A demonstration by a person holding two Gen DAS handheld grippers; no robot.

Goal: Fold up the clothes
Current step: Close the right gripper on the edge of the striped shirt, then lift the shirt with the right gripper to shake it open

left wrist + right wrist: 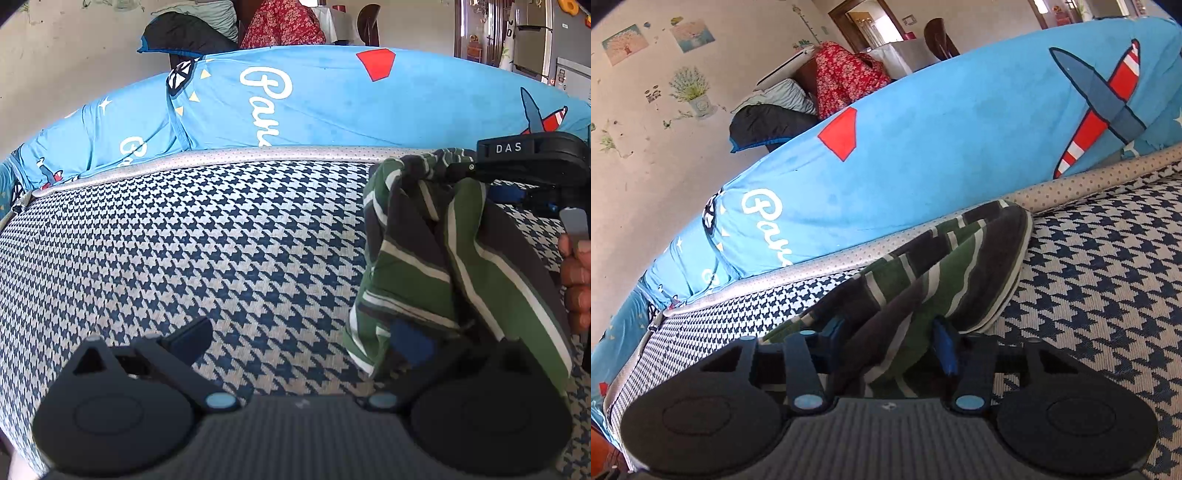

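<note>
Across both views, the houndstooth mattress [207, 236] is serving as the folding surface, w/ a blue printed quilt [332, 96] lying bunched along its far edge, well clear of the work area; a silver dotted border strip [221, 157] is running between the two

Striped garment [436, 258] (green/grey/white) is hanging above the mattress at the right of the left wrist view, bunched rather than spread. It is being held up off the surface, prob. so it can drape and be straightened before it is laid flat. Its long axis is running roughly top-to-bottom in that view, the upper end pointing up toward the right gripper [458, 170], the lower end reaching down beside the left gripper [299, 343]

Right gripper [886, 328]: in its own view the fingers are closing on a gathered fold of cloth, which is fanning away from the camera toward the quilt, so it is gripping the garment

Left gripper: jaws are standing wide apart. The right blue pad [410, 345] is touching or overlapping the hem, the left finger [192, 339] is over bare mattress; nothing is pinched yet. Judged: approaching the lower edge for a 2nd hold
</note>
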